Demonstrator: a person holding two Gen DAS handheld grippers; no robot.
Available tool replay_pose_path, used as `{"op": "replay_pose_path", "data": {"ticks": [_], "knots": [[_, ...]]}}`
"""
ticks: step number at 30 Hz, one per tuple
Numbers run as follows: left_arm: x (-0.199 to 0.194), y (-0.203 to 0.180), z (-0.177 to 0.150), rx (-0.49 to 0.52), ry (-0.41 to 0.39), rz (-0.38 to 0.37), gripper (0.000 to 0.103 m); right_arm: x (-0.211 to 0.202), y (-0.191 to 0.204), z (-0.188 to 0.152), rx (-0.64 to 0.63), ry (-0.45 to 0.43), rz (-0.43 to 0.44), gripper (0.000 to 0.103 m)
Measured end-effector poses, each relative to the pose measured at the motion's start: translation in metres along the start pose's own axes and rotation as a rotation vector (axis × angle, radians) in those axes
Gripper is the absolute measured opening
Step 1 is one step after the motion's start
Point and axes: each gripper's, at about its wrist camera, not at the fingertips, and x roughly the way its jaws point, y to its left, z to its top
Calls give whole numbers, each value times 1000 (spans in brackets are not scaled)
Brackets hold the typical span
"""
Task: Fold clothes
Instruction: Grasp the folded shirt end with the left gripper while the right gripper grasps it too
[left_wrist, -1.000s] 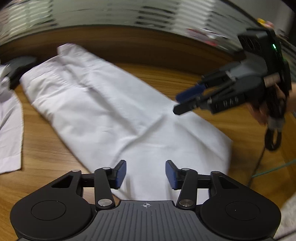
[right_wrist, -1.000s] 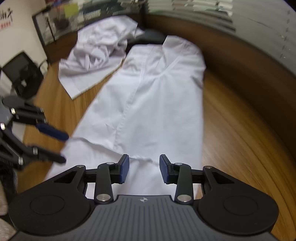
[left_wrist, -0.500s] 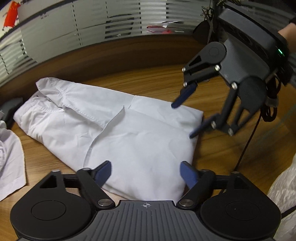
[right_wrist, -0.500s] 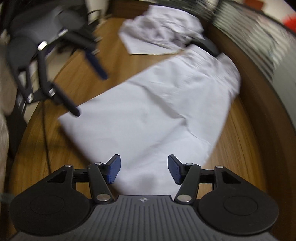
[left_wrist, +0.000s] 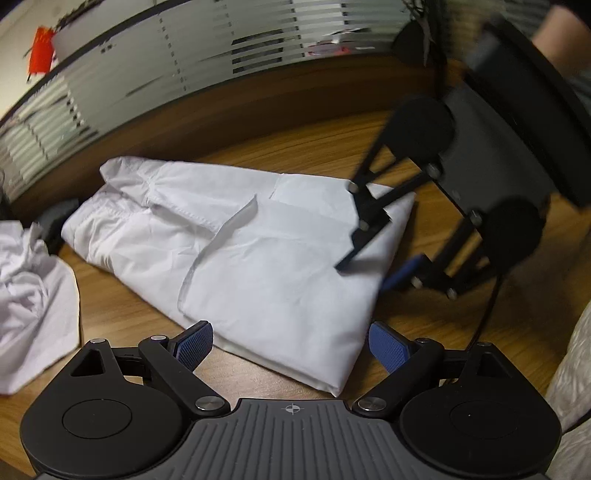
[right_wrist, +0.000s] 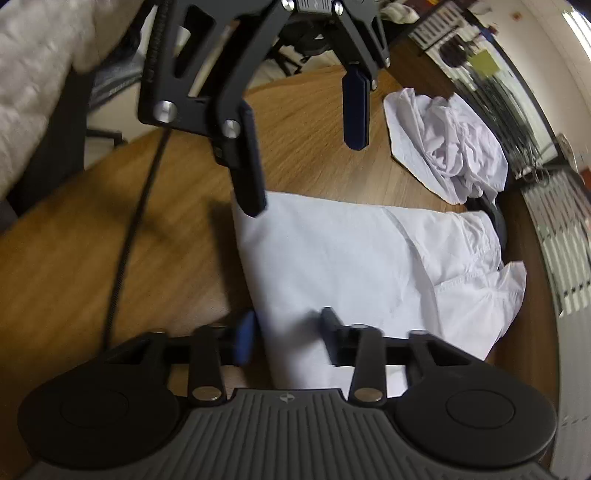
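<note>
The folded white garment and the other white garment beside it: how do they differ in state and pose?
The folded garment lies flat and smooth in layers; the crumpled garment is bunched and wrinkled. The folded one sits between both grippers, its corner by the left gripper, its edge between the right gripper's jaws; the crumpled one lies off to the side, untouched. Both are white and rest on the wooden table.

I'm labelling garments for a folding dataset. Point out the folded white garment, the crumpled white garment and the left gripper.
folded white garment (left_wrist: 280, 266), left wrist view, flat top layer.
crumpled white garment (right_wrist: 454, 144), right wrist view, bunched middle.
left gripper (left_wrist: 291, 345), left wrist view, midway between fingertips.
</note>
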Motion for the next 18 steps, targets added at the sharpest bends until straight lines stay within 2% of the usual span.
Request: {"op": "replay_pose_path", "data": {"ticks": [5,8,9,11,12,13,14,16,17,18], "knots": [[10,-9,0,117,-24,-16,93,-15,-16,4,28,-38,-46,31],[19,-12,0,186,-41,2,92,-21,-30,6,71,-46,-61,31],[22,-13,-1,208,-44,13,89,-23,-36,6,92,-47,-64,31],[29,-12,-2,238,-47,34,69,-26,-46,7,138,-50,-62,31],[32,-10,-2,237,-46,49,43,-27,-50,7,164,-51,-60,33],[35,-6,-2,230,-45,60,26,-27,-54,7,189,-52,-56,33],[37,0,0,203,-45,56,23,-28,-57,6,211,-51,-51,36],[34,10,4,147,-66,50,21,-30,-58,0,251,-49,-58,55],[32,14,6,125,-77,50,20,-32,-56,-5,262,-50,-68,60],[30,17,8,111,-85,50,19,-35,-53,-10,269,-51,-79,69]]}}
